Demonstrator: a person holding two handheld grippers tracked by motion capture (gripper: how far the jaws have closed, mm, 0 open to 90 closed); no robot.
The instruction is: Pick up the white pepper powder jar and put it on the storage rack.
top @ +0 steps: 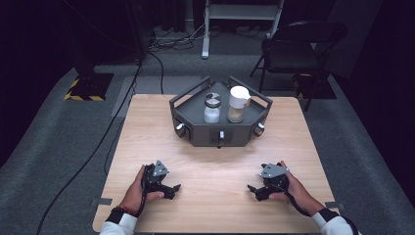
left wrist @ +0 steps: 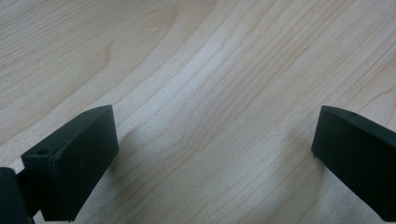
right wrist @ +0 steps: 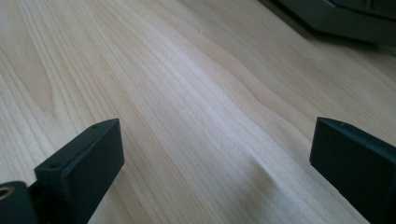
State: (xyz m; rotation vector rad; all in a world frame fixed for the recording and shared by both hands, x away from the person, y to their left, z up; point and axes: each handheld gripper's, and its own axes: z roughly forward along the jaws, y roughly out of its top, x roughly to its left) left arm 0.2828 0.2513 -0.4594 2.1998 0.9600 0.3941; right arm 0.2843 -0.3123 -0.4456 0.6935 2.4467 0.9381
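A dark grey hexagonal tray (top: 195,131) stands at the far middle of the wooden table (top: 215,161). Two jars stand in it: a clear one with a grey-and-white lid (top: 212,108) on the left and a taller one with a white cap (top: 238,104) on the right. My left gripper (top: 172,190) rests on the table near the front left, open, nothing between its jaws. My right gripper (top: 255,191) rests at the front right, open and empty too. In both gripper views the jaws stand wide apart over bare wood (left wrist: 210,107), and the tray's base (right wrist: 336,18) shows at the top right of the right gripper view.
Small knobs (top: 221,134) stick out of the tray's front walls. Behind the table stand a black folding chair (top: 293,49) and a white frame leg (top: 206,29). Cables (top: 122,112) run over the grey carpet at the left. A yellow-black striped base (top: 88,88) lies at the far left.
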